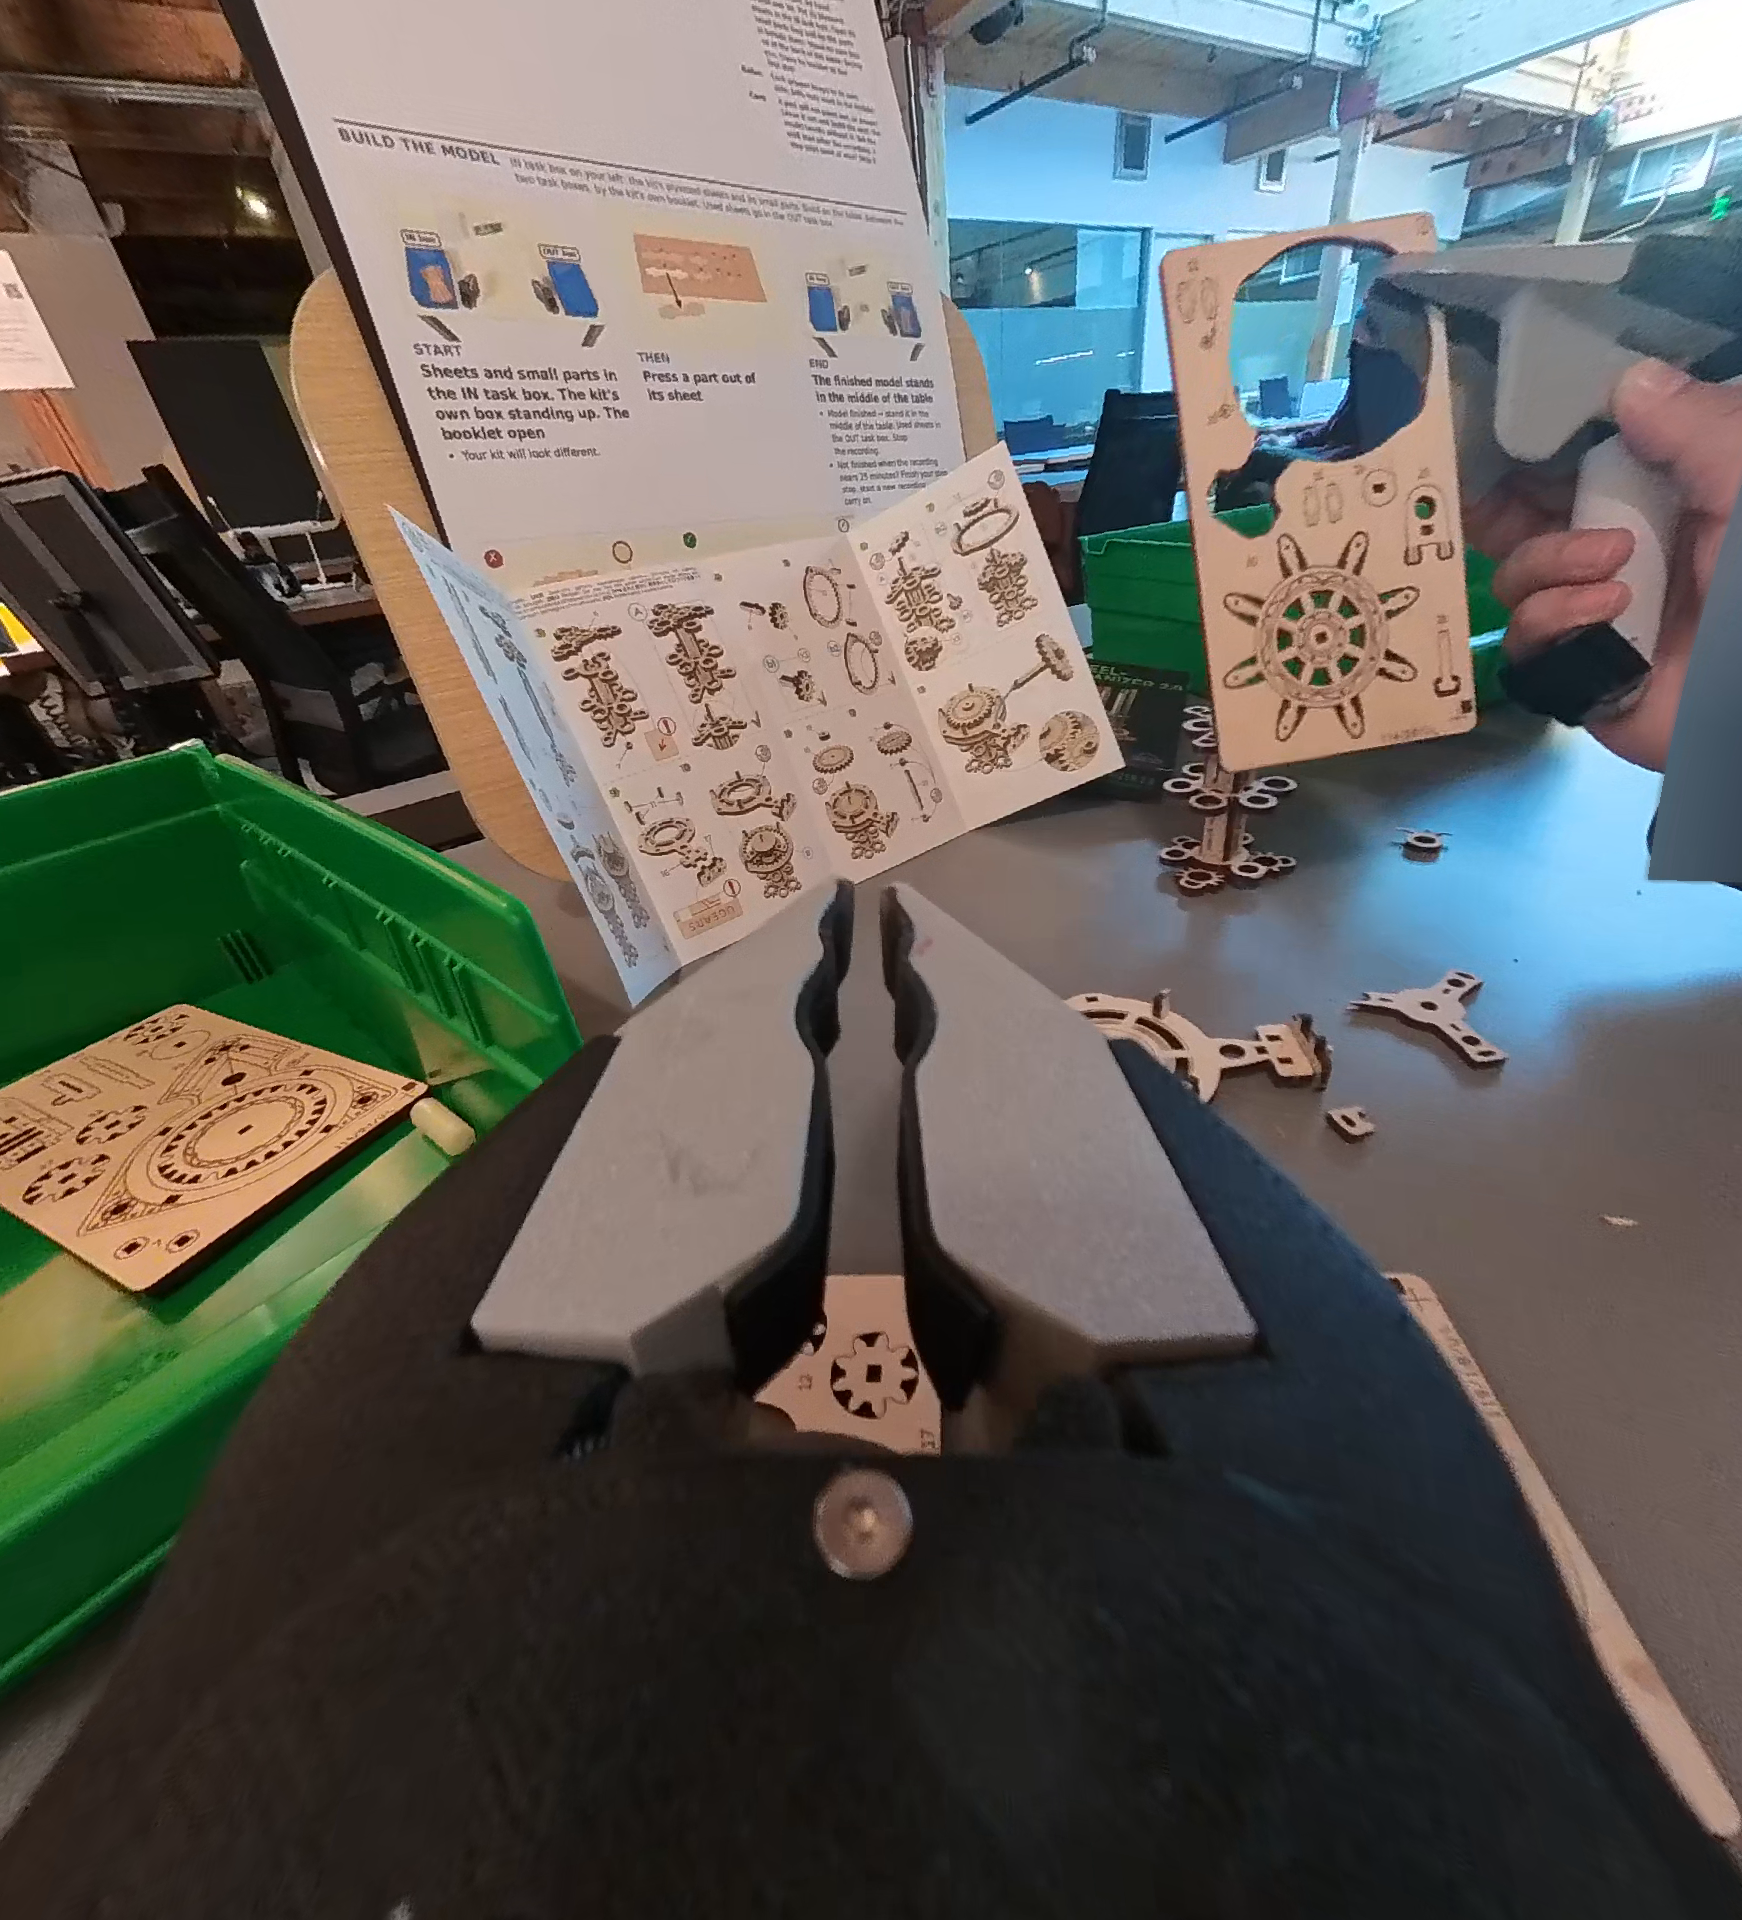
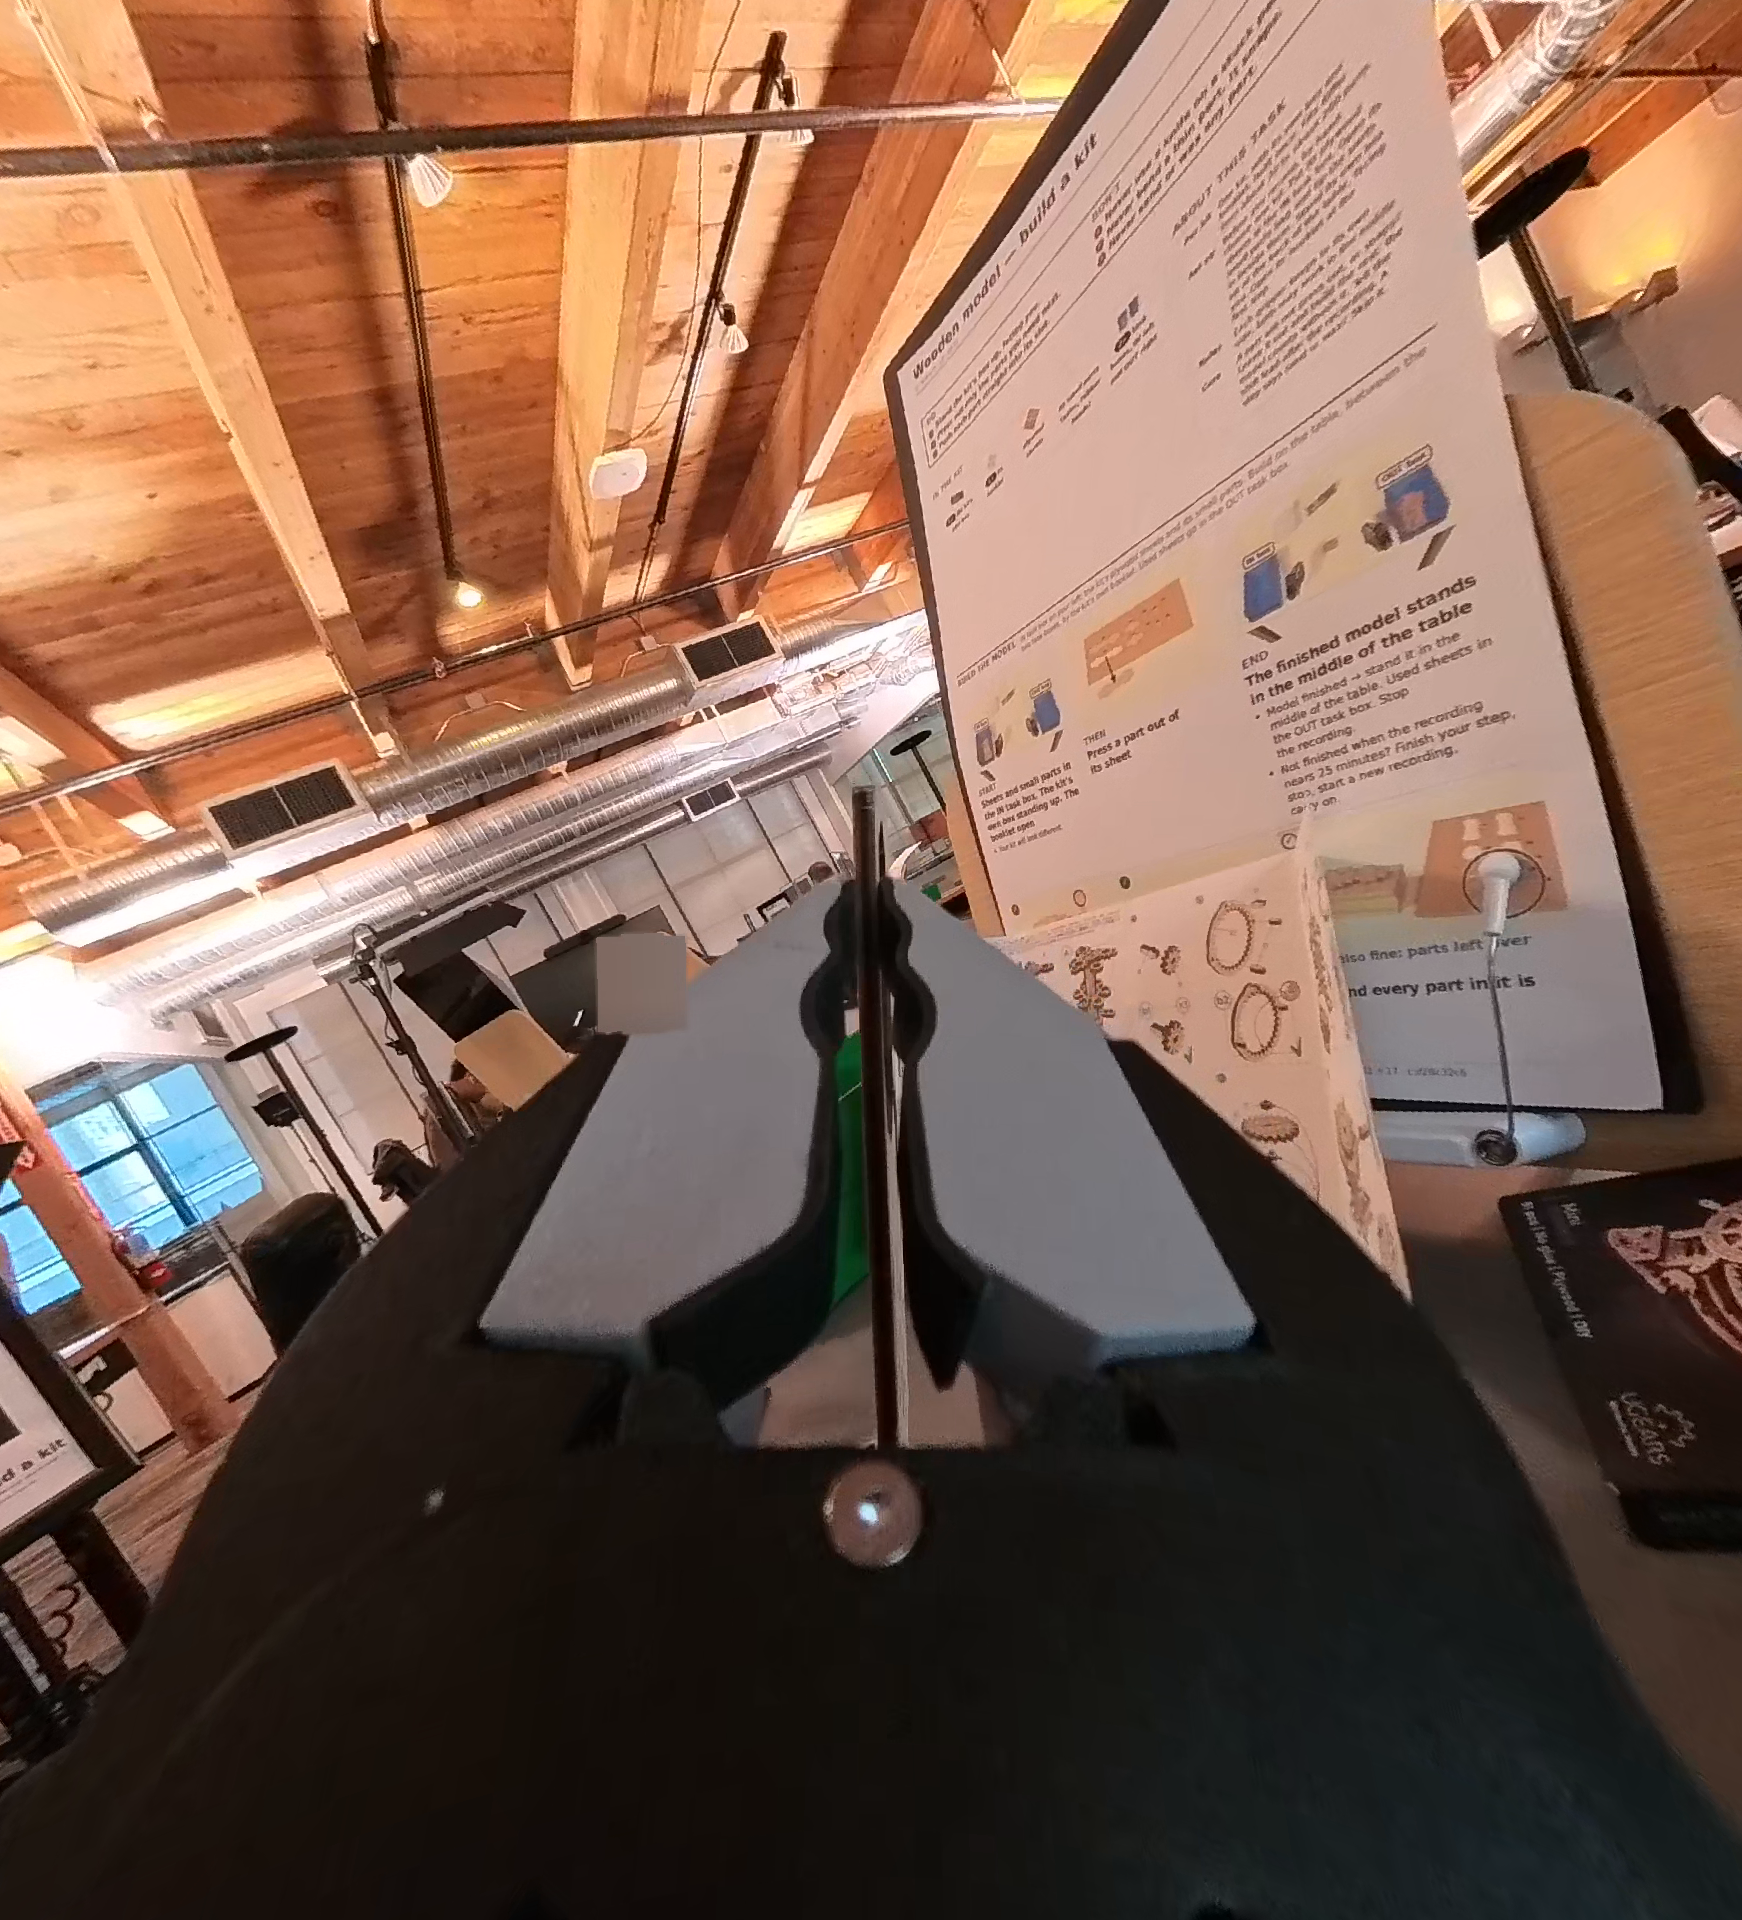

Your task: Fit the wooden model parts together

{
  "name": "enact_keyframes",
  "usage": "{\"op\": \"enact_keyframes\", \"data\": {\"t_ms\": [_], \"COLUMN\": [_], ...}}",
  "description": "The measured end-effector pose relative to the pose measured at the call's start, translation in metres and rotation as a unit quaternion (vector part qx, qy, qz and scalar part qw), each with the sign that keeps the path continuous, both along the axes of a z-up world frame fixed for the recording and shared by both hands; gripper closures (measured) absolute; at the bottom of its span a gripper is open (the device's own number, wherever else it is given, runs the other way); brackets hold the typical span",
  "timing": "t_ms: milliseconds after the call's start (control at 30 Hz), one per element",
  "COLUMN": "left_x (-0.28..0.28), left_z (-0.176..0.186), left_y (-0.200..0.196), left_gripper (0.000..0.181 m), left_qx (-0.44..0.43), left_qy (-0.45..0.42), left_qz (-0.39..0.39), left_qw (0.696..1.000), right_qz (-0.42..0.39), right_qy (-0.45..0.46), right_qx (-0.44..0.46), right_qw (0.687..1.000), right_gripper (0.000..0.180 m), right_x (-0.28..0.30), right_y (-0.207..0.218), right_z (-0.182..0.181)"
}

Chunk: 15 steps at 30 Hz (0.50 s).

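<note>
My left gripper (image 1: 867, 899) is shut and empty, low over the grey table (image 1: 1469, 1299); a plywood sheet (image 1: 872, 1377) shows under it through the gap at the base of the fingers. My right gripper (image 2: 867, 904) is shut on a plywood sheet, seen edge-on (image 2: 865, 1039). In the left wrist view that sheet with a ship-wheel cutout (image 1: 1314, 582) stands upright in the air at upper right, clamped by the right gripper (image 1: 1454, 343) at its right edge. A part-built wooden model (image 1: 1225, 821) stands below it.
A green bin (image 1: 379, 904) at left holds another plywood sheet (image 1: 160, 1132). The open booklet (image 1: 794, 707) and an instruction board (image 1: 618, 260) stand behind. Loose parts lie on the table: a ring assembly (image 1: 1210, 1039), a three-armed piece (image 1: 1428, 1013), a small piece (image 1: 1350, 1120). The kit's black box (image 2: 1698, 1351) is at right. My hands' fingertips stand some 30 cm from each other.
</note>
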<state>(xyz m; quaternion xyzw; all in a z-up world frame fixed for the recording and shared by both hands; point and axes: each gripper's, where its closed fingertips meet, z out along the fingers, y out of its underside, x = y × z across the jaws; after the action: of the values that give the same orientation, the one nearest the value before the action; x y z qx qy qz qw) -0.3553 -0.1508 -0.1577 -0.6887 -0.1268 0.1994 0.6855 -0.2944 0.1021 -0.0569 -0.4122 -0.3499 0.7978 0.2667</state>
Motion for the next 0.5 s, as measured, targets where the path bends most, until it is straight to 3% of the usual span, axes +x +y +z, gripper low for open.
{"op": "enact_keyframes", "data": {"t_ms": [500], "left_x": [0.000], "left_z": [0.001], "left_y": [-0.001], "left_gripper": [0.179], "left_qx": [0.003], "left_qy": [0.003], "left_qz": [-0.001], "left_qw": [1.000], "right_qz": [0.066], "right_qy": [-0.040], "right_qx": [0.009], "right_qw": [0.997], "right_gripper": [0.180], "right_x": [-0.013], "right_y": [-0.024], "right_z": [-0.015]}}
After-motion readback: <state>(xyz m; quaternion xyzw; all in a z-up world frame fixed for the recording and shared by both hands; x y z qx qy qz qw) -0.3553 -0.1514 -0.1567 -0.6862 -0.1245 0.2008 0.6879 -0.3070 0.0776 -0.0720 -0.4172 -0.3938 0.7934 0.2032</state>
